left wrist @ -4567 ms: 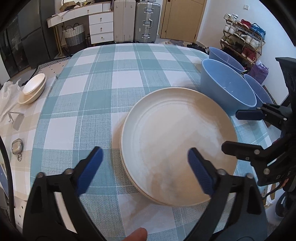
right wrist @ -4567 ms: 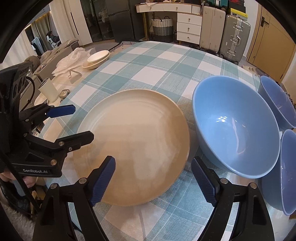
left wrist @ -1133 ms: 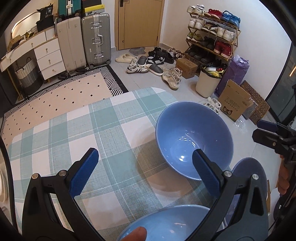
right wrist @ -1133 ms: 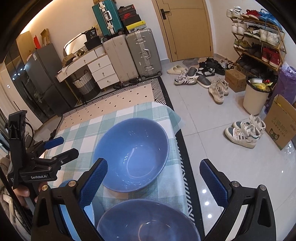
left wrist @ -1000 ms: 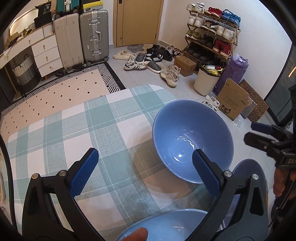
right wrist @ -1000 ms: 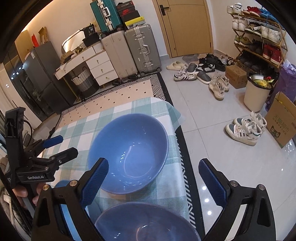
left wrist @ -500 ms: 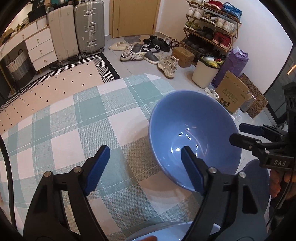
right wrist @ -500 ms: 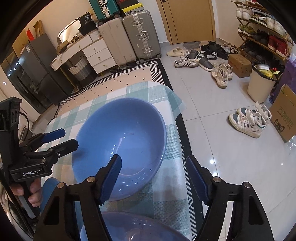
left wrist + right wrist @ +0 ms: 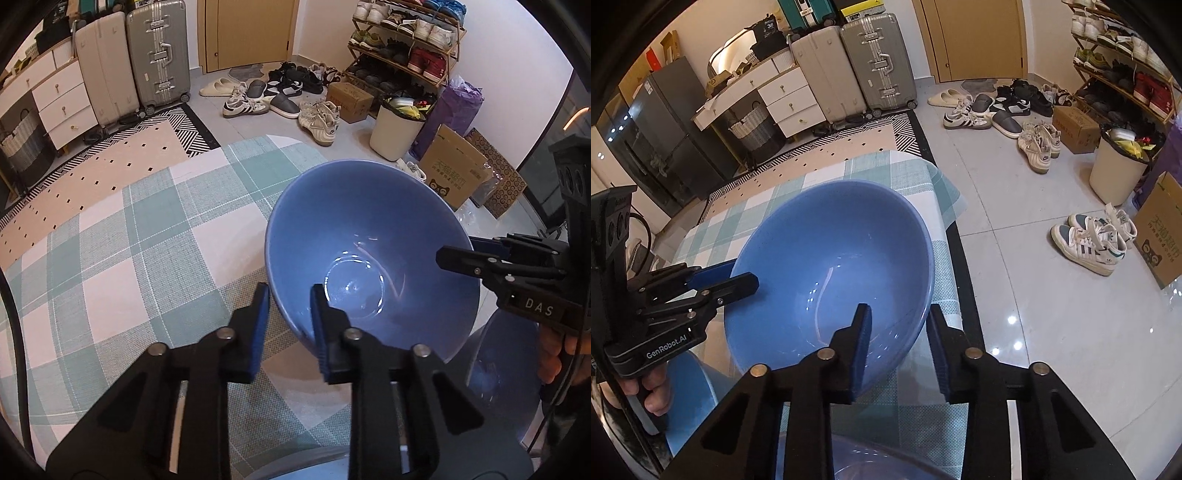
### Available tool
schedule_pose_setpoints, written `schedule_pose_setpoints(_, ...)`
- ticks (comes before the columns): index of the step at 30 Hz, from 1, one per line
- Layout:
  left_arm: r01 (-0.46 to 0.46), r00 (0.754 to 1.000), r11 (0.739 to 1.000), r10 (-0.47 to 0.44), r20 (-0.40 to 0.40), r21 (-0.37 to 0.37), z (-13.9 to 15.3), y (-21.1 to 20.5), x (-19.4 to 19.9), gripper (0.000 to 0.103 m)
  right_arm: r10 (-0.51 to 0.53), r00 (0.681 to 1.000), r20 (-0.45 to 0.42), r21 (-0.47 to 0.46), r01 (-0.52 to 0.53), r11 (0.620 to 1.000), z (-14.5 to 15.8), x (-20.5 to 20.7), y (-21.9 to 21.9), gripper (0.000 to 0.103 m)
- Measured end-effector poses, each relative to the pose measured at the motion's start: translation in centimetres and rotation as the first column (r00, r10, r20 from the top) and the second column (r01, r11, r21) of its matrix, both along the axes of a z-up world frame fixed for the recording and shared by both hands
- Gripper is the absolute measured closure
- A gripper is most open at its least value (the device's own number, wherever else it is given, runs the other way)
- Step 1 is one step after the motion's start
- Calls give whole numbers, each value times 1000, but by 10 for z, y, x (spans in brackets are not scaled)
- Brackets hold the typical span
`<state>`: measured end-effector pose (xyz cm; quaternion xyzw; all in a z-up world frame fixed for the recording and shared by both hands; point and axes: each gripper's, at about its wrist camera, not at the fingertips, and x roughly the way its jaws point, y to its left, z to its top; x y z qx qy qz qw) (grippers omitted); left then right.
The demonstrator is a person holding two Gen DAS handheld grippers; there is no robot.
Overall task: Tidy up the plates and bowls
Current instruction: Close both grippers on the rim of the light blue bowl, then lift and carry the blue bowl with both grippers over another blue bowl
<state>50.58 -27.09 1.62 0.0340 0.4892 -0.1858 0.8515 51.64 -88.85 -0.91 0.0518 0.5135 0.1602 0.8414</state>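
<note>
A large blue bowl [image 9: 369, 240] [image 9: 820, 251] stands on the teal checked tablecloth [image 9: 129, 240] near the table's far corner. My left gripper [image 9: 290, 291] straddles its near-left rim, one pad inside the bowl and one outside, the jaws closing tight on the wall. My right gripper [image 9: 898, 314] straddles the opposite rim the same way, jaws closing on it. Each wrist view also shows the other gripper clamped on the rim: the right gripper [image 9: 456, 249] and the left gripper [image 9: 744, 275], each held by a hand.
A second blue bowl [image 9: 498, 369] [image 9: 687, 398] sits beside the held one, and a third [image 9: 849, 469] lies under my fingers. The table edge [image 9: 945, 236] drops to a tiled floor with shoes [image 9: 1089, 243], a bin [image 9: 395, 129] and suitcases [image 9: 159, 55].
The views have swung from the cream plates to the blue bowls. Over the last second both grippers came down over one bowl and their jaws went from wide open to closed on opposite rims.
</note>
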Motion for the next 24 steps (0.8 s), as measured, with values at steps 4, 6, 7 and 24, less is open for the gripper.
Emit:
schedule_pose_setpoints(4, -8, 1000, 1000, 7, 12, 6, -2, 0, 1, 88, 2, 1000, 13, -20, -2, 1000, 1, -1, 1, 80)
schedule_pose_setpoints(6, -7, 1000, 1000, 7, 13, 0, -1, 1, 2, 89, 2, 1000, 11, -21, -1, 1000, 0, -1, 0, 80)
schedule_pose_setpoints(7, -8, 1000, 1000, 8, 15, 0, -1, 1, 2, 89, 2, 1000, 11, -23, -2, 1000, 0, -1, 0, 80)
schedule_pose_setpoints(24, -17, 997, 1000, 17, 70, -1, 19, 5, -8, 89, 5, 999, 38, -43, -3, 999, 9, -7, 6, 80)
